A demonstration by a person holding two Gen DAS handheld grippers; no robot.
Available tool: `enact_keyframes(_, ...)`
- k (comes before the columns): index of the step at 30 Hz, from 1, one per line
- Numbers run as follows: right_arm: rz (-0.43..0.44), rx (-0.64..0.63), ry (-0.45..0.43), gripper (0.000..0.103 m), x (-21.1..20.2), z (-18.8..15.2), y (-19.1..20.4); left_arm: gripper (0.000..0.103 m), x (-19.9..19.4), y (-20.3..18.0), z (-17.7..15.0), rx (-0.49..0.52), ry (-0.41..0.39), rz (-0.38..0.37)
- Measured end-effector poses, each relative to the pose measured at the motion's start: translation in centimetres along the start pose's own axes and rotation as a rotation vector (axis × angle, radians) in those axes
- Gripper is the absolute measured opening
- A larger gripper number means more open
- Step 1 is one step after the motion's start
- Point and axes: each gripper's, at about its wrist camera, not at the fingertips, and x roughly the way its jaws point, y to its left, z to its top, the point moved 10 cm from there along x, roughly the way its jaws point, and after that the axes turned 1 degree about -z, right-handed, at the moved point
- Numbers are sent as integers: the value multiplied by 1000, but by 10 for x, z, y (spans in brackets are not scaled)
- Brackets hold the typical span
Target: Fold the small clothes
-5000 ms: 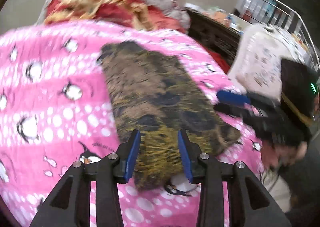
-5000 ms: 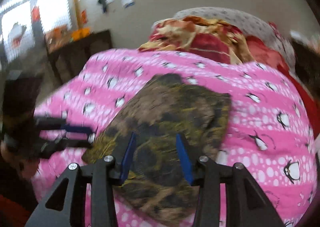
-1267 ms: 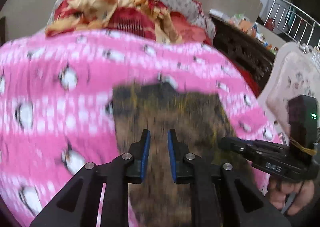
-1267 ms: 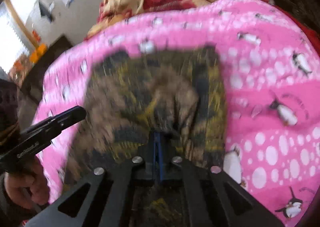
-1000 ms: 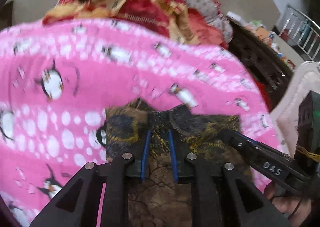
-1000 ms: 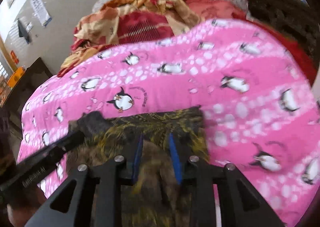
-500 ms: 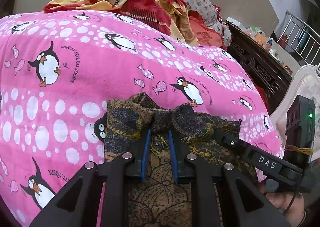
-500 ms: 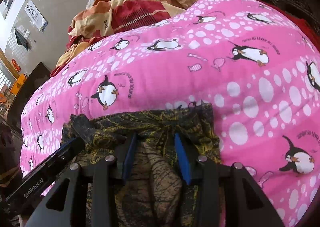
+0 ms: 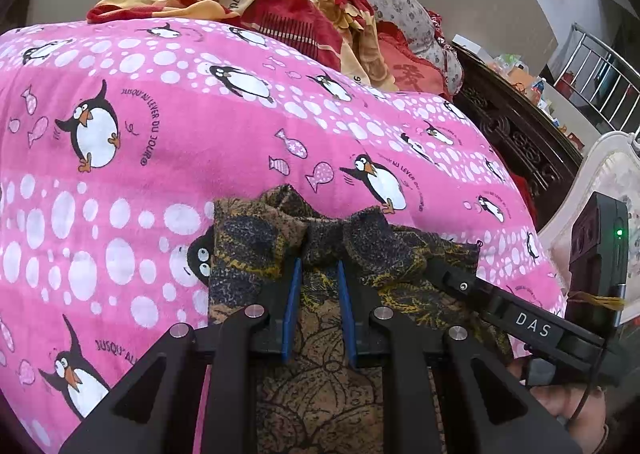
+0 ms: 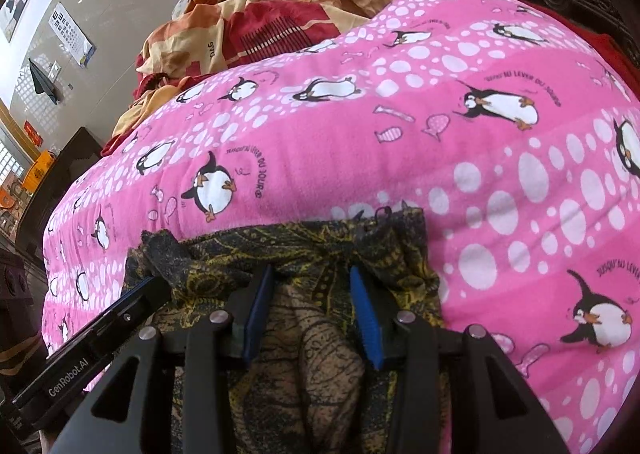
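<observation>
Here a patterned brown garment (image 9: 320, 394) lies bunched, perhaps doubled, on fleecy pink blanket (image 9: 160, 134).

left wrist: close, angled down | right wrist: same | shared: patterned cloth (image 9: 320, 374), pink blanket (image 10: 500, 158)

One garment (image 9: 320, 374); two grippers (image 9: 318, 274).

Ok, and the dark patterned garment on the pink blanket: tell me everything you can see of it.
The garment is thin fabric, brown and black with a yellow leaf-like print. It lies on the pink penguin blanket, apparently folded over, its far edge bunched and rumpled. The left claw is shut on a gathered pinch of that edge. The right claw has just been opening and straddles the far edge without pressing it. Its near end runs out of view under the claws.
</observation>
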Motion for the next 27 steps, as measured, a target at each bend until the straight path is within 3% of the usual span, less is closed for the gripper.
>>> enact_keyframes(15,35,33,5,43,1,1,-3,0,2,0,1,6,1,9)
enact_keyframes(22,7,17,2,44,0,2,0,1,0,-7,5,45,47,66)
enact_keyframes(23,13,20,10,44,-4,3,1,4,-8,-9,8,25,65,51)
enact_keyframes(25,-14,27,-13,44,-24,8,0,29,-27,-14,11,-3,65,3)
enact_keyframes(27,-5,10,-118,46,-67,17,4,34,-56,-16,13,10,21,-19)
